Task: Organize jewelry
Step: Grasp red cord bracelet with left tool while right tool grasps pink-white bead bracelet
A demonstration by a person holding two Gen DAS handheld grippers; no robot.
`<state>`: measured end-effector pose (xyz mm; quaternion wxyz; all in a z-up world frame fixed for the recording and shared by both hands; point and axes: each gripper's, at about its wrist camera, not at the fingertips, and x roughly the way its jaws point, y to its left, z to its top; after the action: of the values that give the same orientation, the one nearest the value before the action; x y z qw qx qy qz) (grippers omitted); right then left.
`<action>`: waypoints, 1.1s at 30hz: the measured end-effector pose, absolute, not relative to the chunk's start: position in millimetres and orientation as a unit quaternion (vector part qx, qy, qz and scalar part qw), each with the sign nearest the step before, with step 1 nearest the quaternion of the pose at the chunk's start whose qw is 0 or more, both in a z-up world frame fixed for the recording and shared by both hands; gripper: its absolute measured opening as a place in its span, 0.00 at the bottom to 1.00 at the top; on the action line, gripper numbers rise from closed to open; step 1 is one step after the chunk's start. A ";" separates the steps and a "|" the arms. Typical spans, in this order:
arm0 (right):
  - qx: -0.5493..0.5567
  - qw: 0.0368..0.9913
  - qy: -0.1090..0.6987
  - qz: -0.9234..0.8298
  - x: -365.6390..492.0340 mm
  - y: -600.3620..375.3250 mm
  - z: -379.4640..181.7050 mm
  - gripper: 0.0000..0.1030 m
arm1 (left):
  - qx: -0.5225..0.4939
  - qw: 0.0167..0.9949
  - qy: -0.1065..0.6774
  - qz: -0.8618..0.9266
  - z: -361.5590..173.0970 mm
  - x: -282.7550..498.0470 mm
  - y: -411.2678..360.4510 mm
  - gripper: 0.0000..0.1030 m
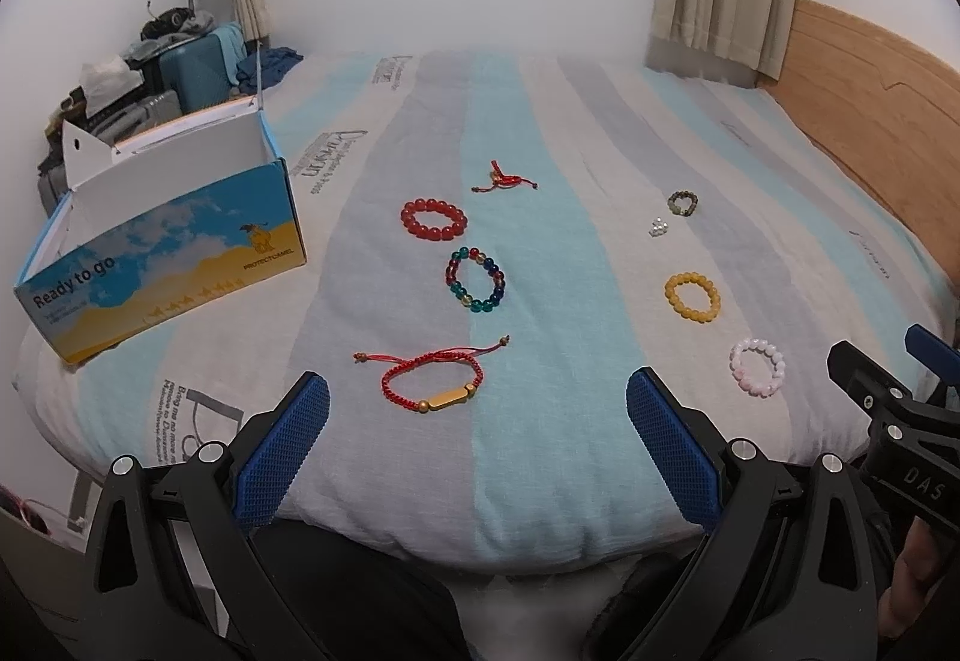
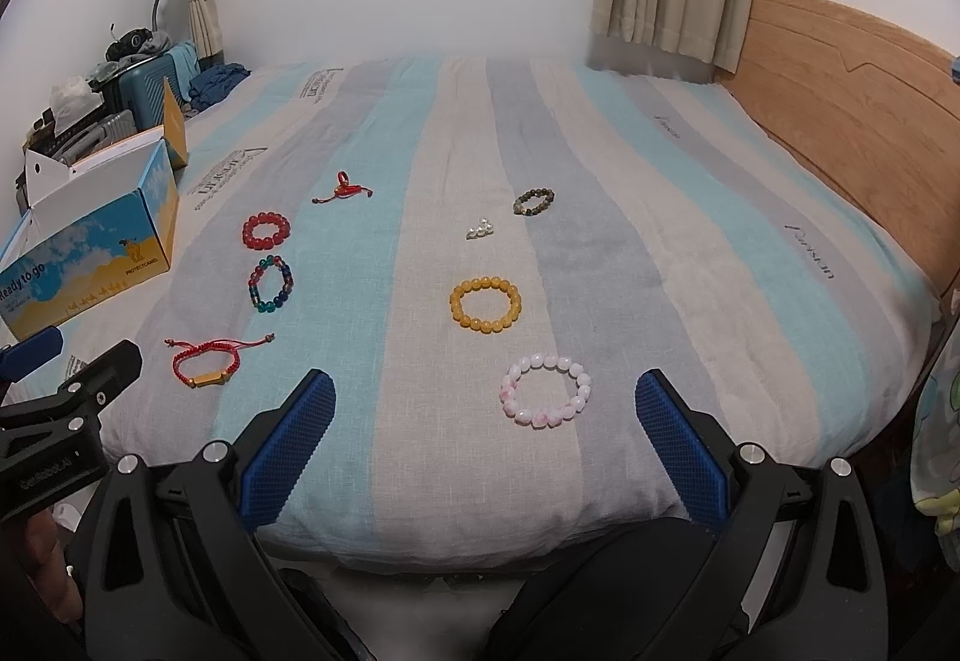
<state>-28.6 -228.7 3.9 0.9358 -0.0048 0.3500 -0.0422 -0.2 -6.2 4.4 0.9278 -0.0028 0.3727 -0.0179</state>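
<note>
Fingers of left gripper [image 1: 478, 409] spread wide, holding nothing, hanging over near bed [image 1: 540, 505] edge; right gripper [image 2: 484, 412] same, wide open, nothing held. Red cord bracelet [image 1: 433, 386] lies just past left fingers at 12 o'clock. Pink bead bracelet [image 2: 545, 389] just ahead of right fingers. Farther out: multicolour bead bracelet [image 1: 475, 280], yellow bead bracelet [image 2: 485, 307], red bead bracelet [image 1: 434, 220], pearls [image 2: 479, 229], dark bead bracelet [image 2: 533, 201], small red cord [image 1: 503, 178]. Open box [image 1: 162, 253] at 10 o'clock on bed.
</note>
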 end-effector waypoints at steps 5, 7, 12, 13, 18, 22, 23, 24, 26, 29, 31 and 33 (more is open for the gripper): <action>-0.017 0.933 0.358 -0.043 -13.6 -235.5 13.0 0.93 | -0.016 0.921 0.389 -0.029 10.2 21.9 8.0 0.94; -0.023 0.927 0.372 -0.033 -1.5 -241.5 14.3 0.93 | -0.026 0.916 0.399 -0.032 8.7 34.6 15.1 0.94; -0.042 0.909 0.415 -0.027 27.1 -257.4 5.6 0.93 | -0.043 0.898 0.436 -0.046 -1.8 67.6 32.2 0.94; -0.043 0.905 0.423 -0.027 31.4 -259.9 2.6 0.93 | -0.041 0.894 0.444 -0.045 -5.6 73.6 33.5 0.94; -0.038 0.867 0.497 -0.021 66.7 -275.2 -29.8 0.93 | -0.008 0.879 0.475 -0.036 -31.2 96.3 29.4 0.94; -0.021 0.848 0.530 -0.015 84.3 -281.8 -49.9 0.93 | -0.005 0.859 0.511 -0.029 -58.9 115.7 30.2 0.94; -0.019 0.843 0.537 -0.013 89.2 -283.0 -55.7 0.93 | -0.002 0.855 0.517 -0.027 -65.6 119.3 29.3 0.94; -0.018 0.840 0.541 -0.014 92.3 -283.9 -59.8 0.93 | 0.000 0.852 0.523 -0.025 -71.6 122.2 28.5 0.94; -0.011 0.835 0.550 -0.013 98.2 -286.1 -69.9 0.93 | 0.002 0.847 0.531 -0.025 -82.5 126.9 27.0 0.94; -0.003 0.829 0.559 -0.017 105.4 -289.5 -85.0 0.93 | 0.010 0.841 0.540 -0.024 -97.4 131.1 25.3 0.94; 0.000 0.827 0.562 -0.018 107.5 -290.6 -92.2 0.93 | 0.013 0.837 0.546 -0.024 -106.5 133.0 25.0 0.94; 0.001 0.825 0.565 -0.022 109.6 -291.4 -101.8 0.93 | 0.015 0.834 0.551 -0.027 -115.2 134.1 24.3 0.94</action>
<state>109.6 -291.4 -101.8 0.8246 0.0009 0.5653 -0.0221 134.1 24.3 -115.2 0.8339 0.0149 0.5511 -0.0267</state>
